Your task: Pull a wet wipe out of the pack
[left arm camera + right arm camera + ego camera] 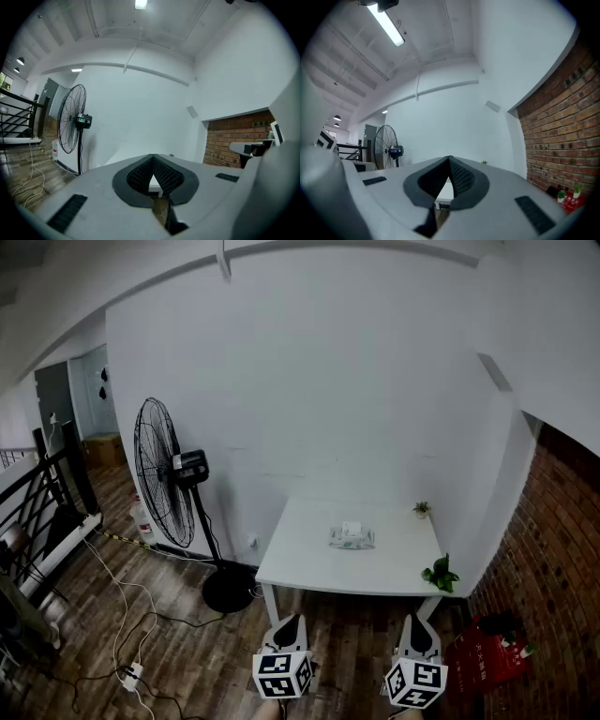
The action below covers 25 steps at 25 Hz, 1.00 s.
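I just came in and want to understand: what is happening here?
A person stands back from the white table, holding the left claw and the right claw level, both shut and empty. The wet wipe pack lies on the table, far from both claws. The task has not started.

A flat, pale wet wipe pack (352, 536) lies level on a white table (291, 568), about midway between left and right, slightly toward the far edge (a small white flap marks its top).
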### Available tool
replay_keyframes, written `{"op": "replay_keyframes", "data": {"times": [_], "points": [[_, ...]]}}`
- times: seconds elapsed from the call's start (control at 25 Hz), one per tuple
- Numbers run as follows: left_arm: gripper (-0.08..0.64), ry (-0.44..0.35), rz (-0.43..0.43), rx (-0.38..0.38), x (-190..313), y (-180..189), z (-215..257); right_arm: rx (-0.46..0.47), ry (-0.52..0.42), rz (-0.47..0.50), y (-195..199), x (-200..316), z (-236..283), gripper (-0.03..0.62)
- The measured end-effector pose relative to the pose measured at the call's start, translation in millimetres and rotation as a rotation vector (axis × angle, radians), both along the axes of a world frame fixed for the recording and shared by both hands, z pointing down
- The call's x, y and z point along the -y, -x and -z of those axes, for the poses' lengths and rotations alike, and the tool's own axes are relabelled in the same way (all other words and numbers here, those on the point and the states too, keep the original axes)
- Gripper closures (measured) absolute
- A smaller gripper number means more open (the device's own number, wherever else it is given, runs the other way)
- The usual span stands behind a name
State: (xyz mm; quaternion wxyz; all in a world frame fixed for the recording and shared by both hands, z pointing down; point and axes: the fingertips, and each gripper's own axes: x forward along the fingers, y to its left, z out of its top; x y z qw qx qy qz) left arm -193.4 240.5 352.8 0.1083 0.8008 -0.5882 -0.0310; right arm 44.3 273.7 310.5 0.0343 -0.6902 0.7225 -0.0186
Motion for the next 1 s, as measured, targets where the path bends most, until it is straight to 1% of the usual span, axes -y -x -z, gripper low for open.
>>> {"op": "replay_keyframes", "data": {"times": [0.08, 0.28, 0.44, 0.64, 1.0], "points": [[0.558, -0.004, 0.001, -0.005, 1.2, -3.1, 2.0, 0.003, 0.001, 0.003, -2.7, 0.3, 0.0, 0.592], [0.558, -0.014, 0.0, -0.01, 3.7, -7.1, 5.4, 0.044, 0.005, 0.03, -5.3, 3.6, -1.9, 0.591], [0.558, -0.011, 0.0, -0.003, 2.9, -10.3, 5.7, 0.026, 0.002, 0.023, -8.3, 1.0, -0.8, 0.591], [0.558, 0.01, 0.005, 0.03, 5.8, -12.9, 2.4, 0.029, 0.012, 0.026, -9.9, -0.1, -1.8, 0.591], [0.557, 0.036, -0.029, 0.035, 3.6, -25.2, -0.9, 0.023, 0.026, 0.011, -17.2, -4.3, -5.0, 0.591]]}}
